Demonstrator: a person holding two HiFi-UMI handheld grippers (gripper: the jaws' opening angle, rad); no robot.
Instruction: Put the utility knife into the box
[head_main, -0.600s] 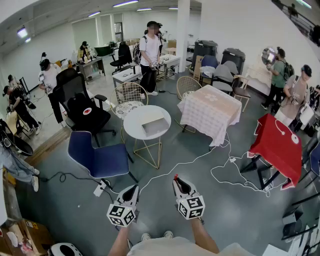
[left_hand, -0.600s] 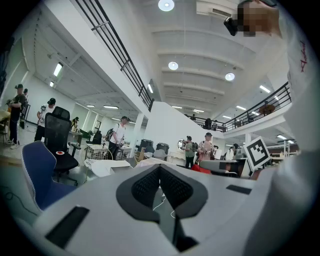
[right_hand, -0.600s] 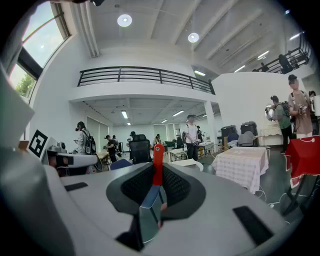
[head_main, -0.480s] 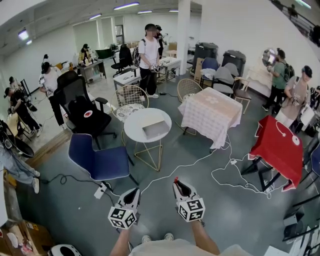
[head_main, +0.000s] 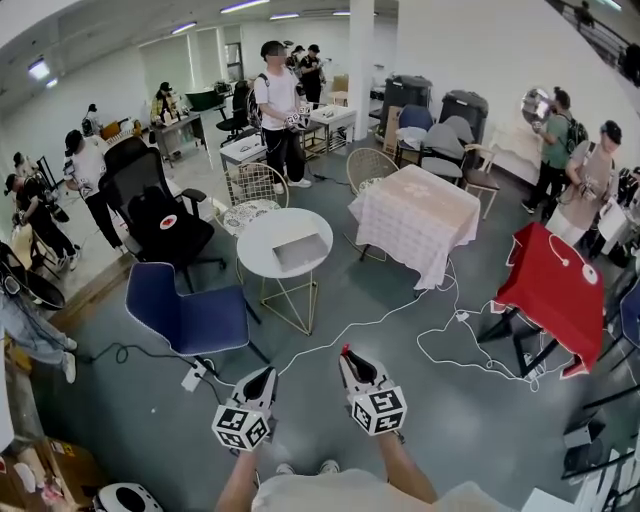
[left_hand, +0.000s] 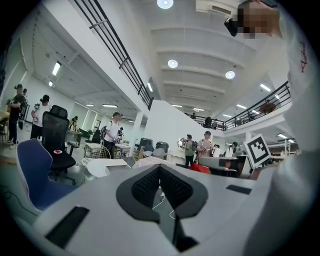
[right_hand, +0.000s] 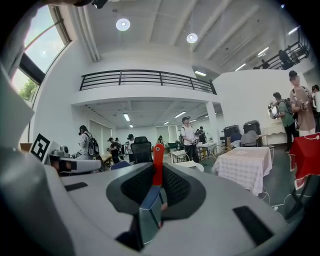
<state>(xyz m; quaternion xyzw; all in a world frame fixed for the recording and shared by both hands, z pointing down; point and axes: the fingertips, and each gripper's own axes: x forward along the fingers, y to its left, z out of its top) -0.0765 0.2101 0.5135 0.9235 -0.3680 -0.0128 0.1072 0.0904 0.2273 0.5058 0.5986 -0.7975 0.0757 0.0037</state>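
Since the earlier frames, the round white table (head_main: 252, 262) and the box (head_main: 300, 250) on it had drifted slightly left in the head view, as had the standing person in a white shirt (head_main: 272, 100). A blue chair (head_main: 190, 318) stood just left of that table. Both grippers hung low over the grey floor (head_main: 400, 340), well apart from the box. The left gripper (head_main: 268, 373) had its jaws pressed together on nothing. The right gripper (head_main: 347, 353) clamped the utility knife (right_hand: 157, 162), whose red end poked past the jaw tips.
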